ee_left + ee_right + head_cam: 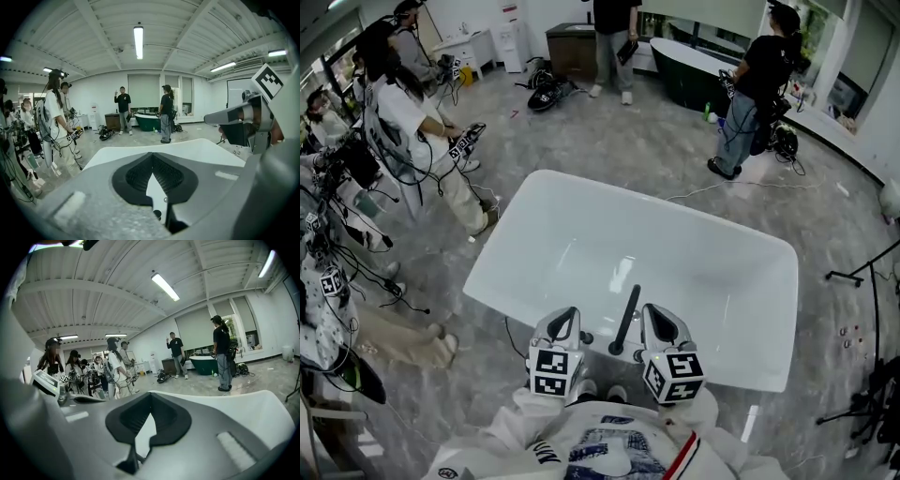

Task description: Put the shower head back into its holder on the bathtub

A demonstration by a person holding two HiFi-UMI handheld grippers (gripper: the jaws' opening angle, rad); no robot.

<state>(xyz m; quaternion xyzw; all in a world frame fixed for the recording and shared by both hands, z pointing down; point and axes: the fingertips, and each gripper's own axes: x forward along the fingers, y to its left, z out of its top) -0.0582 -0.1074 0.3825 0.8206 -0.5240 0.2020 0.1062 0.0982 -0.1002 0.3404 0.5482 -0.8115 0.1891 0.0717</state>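
Observation:
A white bathtub [514, 246] fills the middle of the head view. On its near rim a black shower head [627, 314] stands steeply, its lower end at a black fitting on the rim. My left gripper [566, 317] hangs just left of it and my right gripper [656, 317] just right of it, both apart from it. In the left gripper view the dark pads [136, 176] meet at their tips with nothing between them; the shower head [169, 220] shows below them. The right gripper's pads [166, 420] also meet on nothing, with the shower head [129, 464] beneath.
Several people stand around: one at the left [412, 122] holding grippers, one at the back [614, 42], one at the back right [755, 89]. A dark green bathtub [698, 80] stands behind. Cables lie on the floor and a black stand [862, 272] is at the right.

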